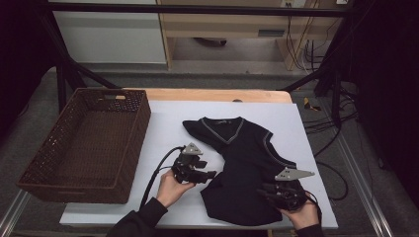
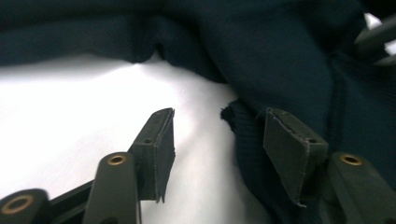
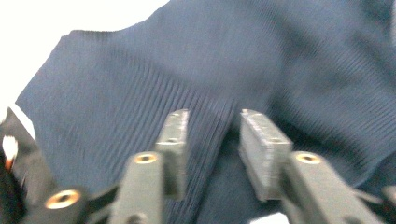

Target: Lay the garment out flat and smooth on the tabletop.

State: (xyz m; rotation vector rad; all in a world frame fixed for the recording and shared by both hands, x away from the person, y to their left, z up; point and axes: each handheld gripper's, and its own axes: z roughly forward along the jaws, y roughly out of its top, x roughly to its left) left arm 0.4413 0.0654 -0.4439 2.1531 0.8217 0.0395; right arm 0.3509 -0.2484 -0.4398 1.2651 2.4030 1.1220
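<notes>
Two grippers worked a dark knit vest (image 1: 242,168) lying rumpled on the white table cover (image 1: 168,123), neckline away from the person, hem toward them. Left gripper (image 1: 203,176) sat at the vest's left edge, jaws spread, one pad on bare cover and the other over the ribbed corner. Right gripper (image 1: 267,191) hovered over the hem, jaws parted around a ribbed fold, pinching nothing yet. Wicker basket (image 1: 133,143) waited to the left.
</notes>
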